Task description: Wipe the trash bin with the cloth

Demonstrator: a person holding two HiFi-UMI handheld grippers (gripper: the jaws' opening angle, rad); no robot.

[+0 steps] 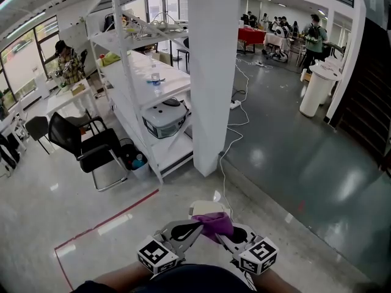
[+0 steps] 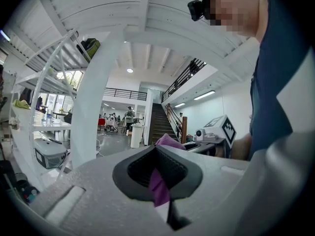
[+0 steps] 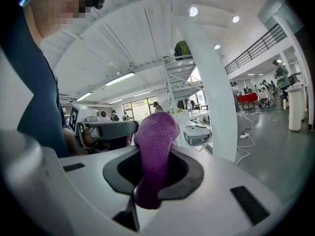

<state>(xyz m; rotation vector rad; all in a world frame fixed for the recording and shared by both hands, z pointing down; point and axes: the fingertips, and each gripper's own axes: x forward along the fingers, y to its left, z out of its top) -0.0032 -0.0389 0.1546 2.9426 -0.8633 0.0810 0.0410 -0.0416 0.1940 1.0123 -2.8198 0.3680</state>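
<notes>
Wide, bright hall with a glossy grey floor (image 1: 293,163), a thick white pillar (image 1: 212,72) in the middle and long white shelving (image 1: 146,84) to its left. Black chair (image 1: 85,142) beside the shelving, and people far off at the back. Across the floor at the right, well apart from the grippers, a tall white trash bin (image 1: 313,89) standing upright.

At the bottom edge, close against the person, left gripper (image 1: 190,229) and right gripper (image 1: 231,235) angled inward toward each other, with a purple cloth (image 1: 214,223) bunched between them. Left jaws closed tight on a thin fold of the cloth. Right jaws likewise clamped on a thicker roll of it, poking up past the tips.

Judging by this: cloth in hand and ready, bin far off with nothing touching it, so wiping seemingly not yet begun. Probably left to do: walking over, pressing the cloth against the bin, rubbing its surfaces.
</notes>
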